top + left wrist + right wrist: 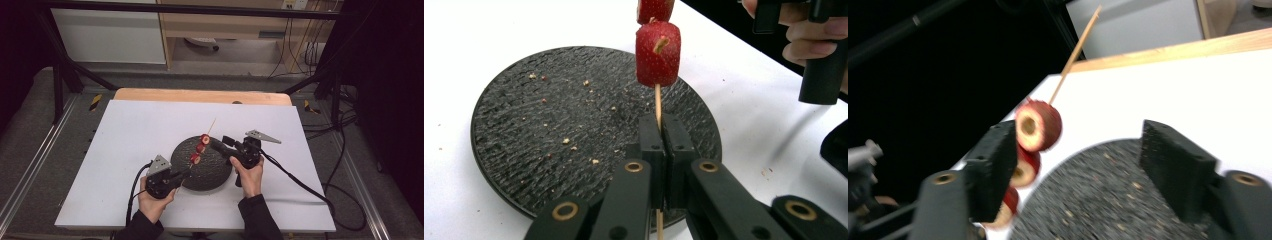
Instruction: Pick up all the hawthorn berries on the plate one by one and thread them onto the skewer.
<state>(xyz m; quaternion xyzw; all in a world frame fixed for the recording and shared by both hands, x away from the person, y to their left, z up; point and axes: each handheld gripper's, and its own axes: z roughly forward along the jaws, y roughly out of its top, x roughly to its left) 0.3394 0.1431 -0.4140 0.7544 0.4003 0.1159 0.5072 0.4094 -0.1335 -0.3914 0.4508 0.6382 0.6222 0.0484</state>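
Red strawberry slices (199, 148) ride our thin wooden skewer (657, 107), pinched by our left claw (658, 131) above the dark round plate (212, 172); our right claw (1080, 167), parted and empty, sits beside the top slice.

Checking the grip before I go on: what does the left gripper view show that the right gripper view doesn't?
Left gripper view: the left tool shut on the skewer below the strawberry pieces, with crumbs on the plate.

Right gripper view: the right tool open, nothing between its jaws, and the skewer's bare pointed end.

Both: the strawberry pieces on the skewer above the dark plate on the white table.
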